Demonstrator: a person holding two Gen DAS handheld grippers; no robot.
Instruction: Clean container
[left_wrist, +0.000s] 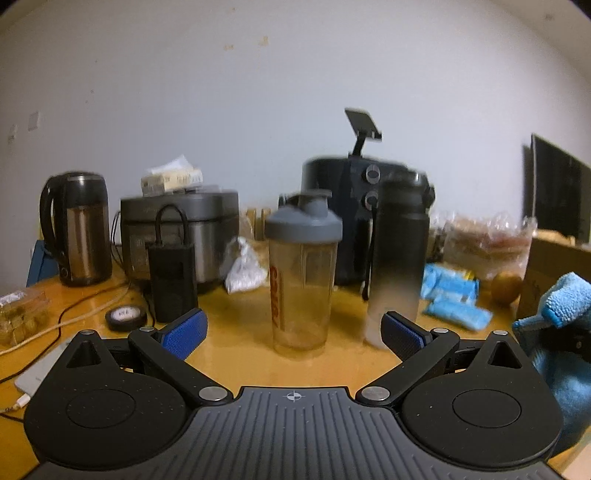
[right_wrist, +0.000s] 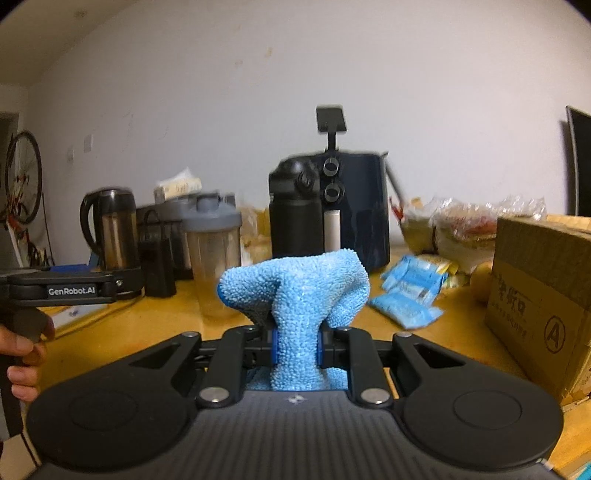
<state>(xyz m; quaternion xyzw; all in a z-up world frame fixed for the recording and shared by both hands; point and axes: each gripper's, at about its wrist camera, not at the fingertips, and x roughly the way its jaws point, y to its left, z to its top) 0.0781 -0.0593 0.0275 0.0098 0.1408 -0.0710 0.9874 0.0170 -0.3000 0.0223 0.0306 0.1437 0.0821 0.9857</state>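
My left gripper (left_wrist: 293, 328) has its blue ribbed pads spread wide with nothing between them, hovering over the glossy yellow-orange table (left_wrist: 236, 354). Straight ahead, just beyond the open jaws, stands the shaker bottle (left_wrist: 302, 273): a clear, slightly tapered plastic cup with red lettering down its side, a cloudy film near the bottom, and a matte grey screw lid with a flip spout. Just beside it on the right stands a taller cylindrical water bottle (left_wrist: 397, 258), black at the top fading to frosted white at the base, with a strap hanging down its side.

My right gripper (right_wrist: 295, 347) is clenched on a light blue microfibre cloth (right_wrist: 295, 291), nubby and plush, which bunches up above the pads in a soft folded lump and hides most of the fingers.

Behind the bottles I see a rounded dark air fryer (left_wrist: 354, 221) with two dials, a boxy brushed-metal cooker (left_wrist: 181, 236) and a steel-and-black kettle (left_wrist: 79, 229). A corrugated cardboard box (right_wrist: 543, 295) sits at the right edge, with crinkly blue packets (right_wrist: 406, 295) near it
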